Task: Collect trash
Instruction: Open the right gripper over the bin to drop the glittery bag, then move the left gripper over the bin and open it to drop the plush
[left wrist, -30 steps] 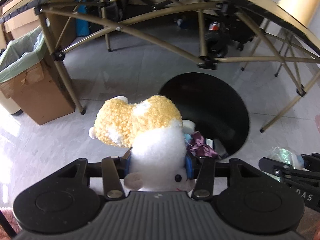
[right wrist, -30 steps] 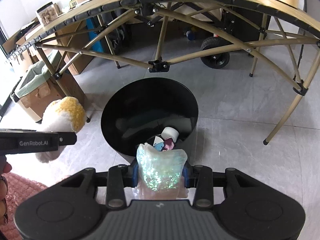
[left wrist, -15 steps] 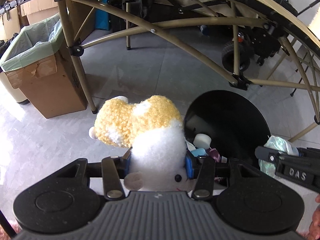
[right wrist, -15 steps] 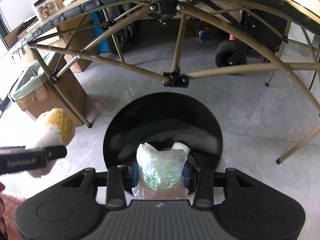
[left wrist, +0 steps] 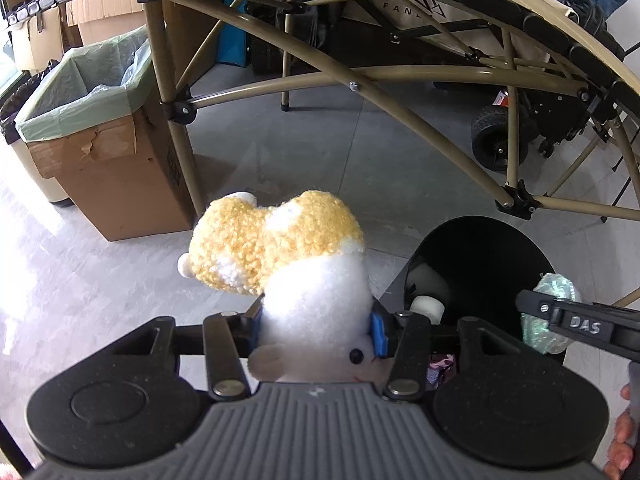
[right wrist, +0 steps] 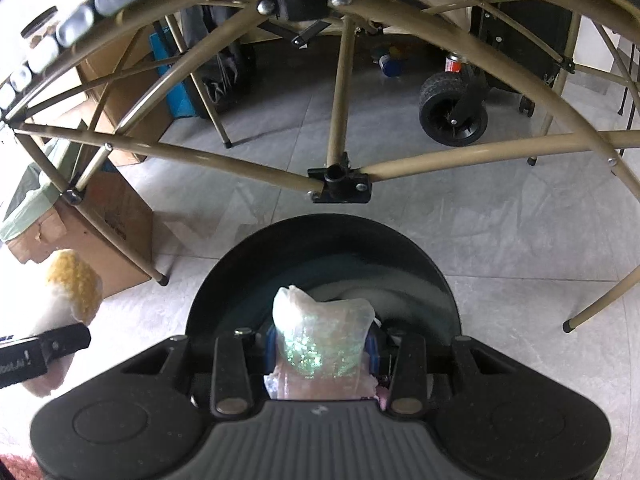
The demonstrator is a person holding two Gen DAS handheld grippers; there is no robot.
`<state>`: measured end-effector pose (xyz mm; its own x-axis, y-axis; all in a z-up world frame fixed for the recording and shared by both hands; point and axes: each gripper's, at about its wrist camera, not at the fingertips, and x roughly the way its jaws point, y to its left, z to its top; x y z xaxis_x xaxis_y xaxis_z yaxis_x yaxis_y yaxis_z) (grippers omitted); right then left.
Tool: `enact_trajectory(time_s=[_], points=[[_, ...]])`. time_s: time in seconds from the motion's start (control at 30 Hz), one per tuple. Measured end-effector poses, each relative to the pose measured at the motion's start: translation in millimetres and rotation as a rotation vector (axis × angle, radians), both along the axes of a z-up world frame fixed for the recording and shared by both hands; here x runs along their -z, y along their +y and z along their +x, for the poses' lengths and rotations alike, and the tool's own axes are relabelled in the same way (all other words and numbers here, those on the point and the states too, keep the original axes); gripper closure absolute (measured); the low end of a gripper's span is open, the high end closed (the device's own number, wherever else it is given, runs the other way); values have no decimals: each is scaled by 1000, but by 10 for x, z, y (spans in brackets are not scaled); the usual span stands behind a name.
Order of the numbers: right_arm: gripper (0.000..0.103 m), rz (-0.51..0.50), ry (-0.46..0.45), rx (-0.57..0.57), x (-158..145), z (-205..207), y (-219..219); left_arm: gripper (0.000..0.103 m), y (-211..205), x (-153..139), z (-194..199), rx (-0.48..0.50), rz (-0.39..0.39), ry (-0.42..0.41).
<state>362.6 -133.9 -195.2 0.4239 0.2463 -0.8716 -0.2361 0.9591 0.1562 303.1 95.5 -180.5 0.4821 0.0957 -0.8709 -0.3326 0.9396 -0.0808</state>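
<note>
Left tongs (left wrist: 316,326) grasp a plush toy (left wrist: 304,280) left of black bin (right wrist: 400,252); right tongs (right wrist: 322,350) grasp glittery bag (right wrist: 320,336) over it.

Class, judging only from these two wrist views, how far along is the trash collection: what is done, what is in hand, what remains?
Done: the black bin already holds a white roll and scraps. In hand: the right gripper holds a glittery bag above the bin's opening; the left gripper holds a plush toy beside the bin, over the floor. Left: releasing both items. No other loose trash shows.
</note>
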Motion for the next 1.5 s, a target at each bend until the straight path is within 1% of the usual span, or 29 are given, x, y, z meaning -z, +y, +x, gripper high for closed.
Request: enact_trajectory(time_s=[0.2,0.27,0.3,0.37,0.47,0.53,0.57,0.6,0.7,0.83,0.93,1.03,1.3,1.5], points=[[64,-15,24,-11,104,5,110,54,19,10,-21,0,-6,4],[60,-19,33,-10,123,16,133,54,36,17,-24,-4,-8,7],[55,-20,38,-8,125,26,130,54,43,22,-27,-6,-8,8],[50,-24,50,5,137,43,137,54,52,26,-25,-9,-7,9],[33,-27,66,11,156,52,138,54,54,35,-21,-10,-8,14],[14,-32,67,12,155,39,144,54,47,43,-15,-11,-9,16],[9,-30,72,11,154,41,145,54,45,46,-13,-11,-10,18],[1,-19,73,9,148,40,140,54,50,48,-12,-11,-11,18],[0,11,77,10,119,27,108,54,52,56,-12,-14,-12,20],[0,-4,73,5,93,-5,98,54,27,45,-19,-15,-34,27],[0,-9,73,1,66,-32,70,54,-80,-7,-26,9,-24,9],[0,-8,60,8,-3,-56,-3,54,-147,-46,-28,21,-29,-5],[0,-23,25,41,-173,-129,-298,54,-369,-86,29,61,-38,-10],[0,-7,8,91,-290,-187,-603,54,-682,-119,119,115,-43,-22]])
